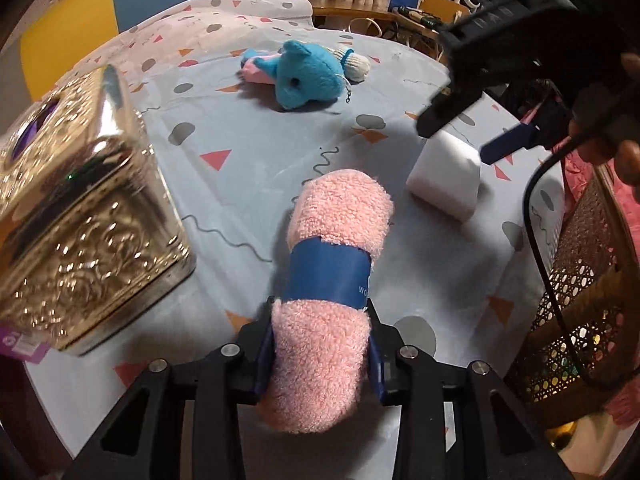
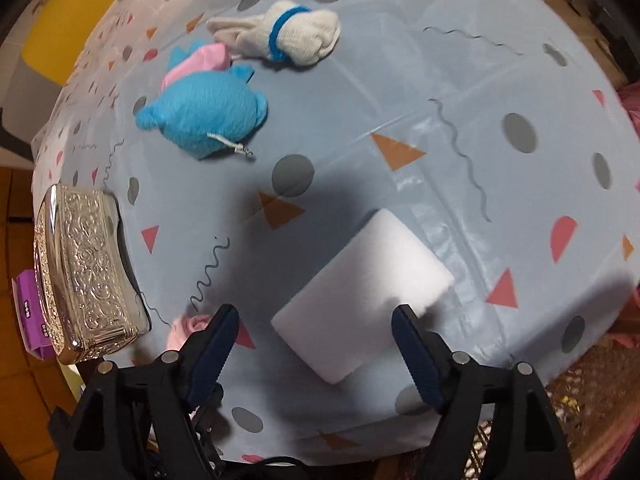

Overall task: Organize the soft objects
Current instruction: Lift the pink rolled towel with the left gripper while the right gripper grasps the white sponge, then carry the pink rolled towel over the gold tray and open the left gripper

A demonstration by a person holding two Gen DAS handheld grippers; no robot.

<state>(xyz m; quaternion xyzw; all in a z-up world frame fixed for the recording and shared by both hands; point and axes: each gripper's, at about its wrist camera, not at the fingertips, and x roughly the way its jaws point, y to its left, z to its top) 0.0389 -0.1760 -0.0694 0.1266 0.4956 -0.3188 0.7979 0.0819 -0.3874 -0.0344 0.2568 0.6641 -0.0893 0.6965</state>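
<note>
My left gripper (image 1: 318,356) is shut on a rolled pink towel (image 1: 340,216) with a blue paper band; the roll points away from me over the table. My right gripper (image 2: 316,316) is open and hovers just above a white foam sponge block (image 2: 360,292), with a finger on each side of it; it also shows in the left wrist view (image 1: 454,142) over the sponge (image 1: 444,176). A blue plush toy (image 2: 204,114) (image 1: 306,76) and a rolled white sock with a blue band (image 2: 296,34) (image 1: 354,62) lie farther back.
An embossed silver metal box (image 1: 80,208) (image 2: 92,272) stands at the table's left edge on a purple packet (image 2: 28,312). A wicker chair (image 1: 576,300) is at the right edge. The tablecloth (image 2: 480,160) is light blue with shapes.
</note>
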